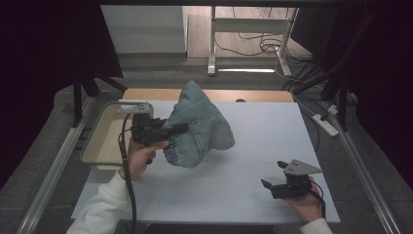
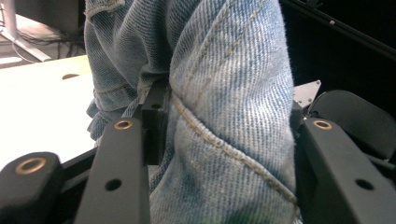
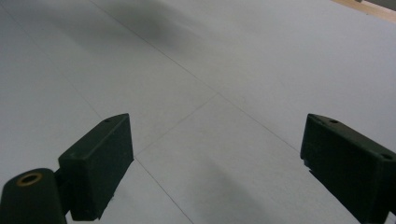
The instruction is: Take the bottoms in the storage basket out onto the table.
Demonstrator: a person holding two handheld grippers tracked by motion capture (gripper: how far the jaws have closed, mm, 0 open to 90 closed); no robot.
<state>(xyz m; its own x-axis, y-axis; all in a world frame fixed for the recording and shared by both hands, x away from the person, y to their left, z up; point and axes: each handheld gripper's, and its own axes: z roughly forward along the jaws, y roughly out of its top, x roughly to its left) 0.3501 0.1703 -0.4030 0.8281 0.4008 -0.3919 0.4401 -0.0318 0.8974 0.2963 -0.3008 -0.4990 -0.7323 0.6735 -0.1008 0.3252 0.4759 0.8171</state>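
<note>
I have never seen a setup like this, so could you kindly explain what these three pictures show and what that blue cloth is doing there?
A person sits at a table covered with a white sheet, holding a hand-operated two-jaw gripper in each hand. The wide picture comes from a fixed camera above, looking forward and down. The other two come from cameras riding on the grippers, looking along their black jaws.

The left gripper is clamped on a bunched fold of the jeans, blue denim, lifting part of them off the table; its own view shows the denim squeezed between the jaws. The right gripper rests near the table's right front, jaws open with nothing between them. A shallow tray sits at the left edge.
</note>
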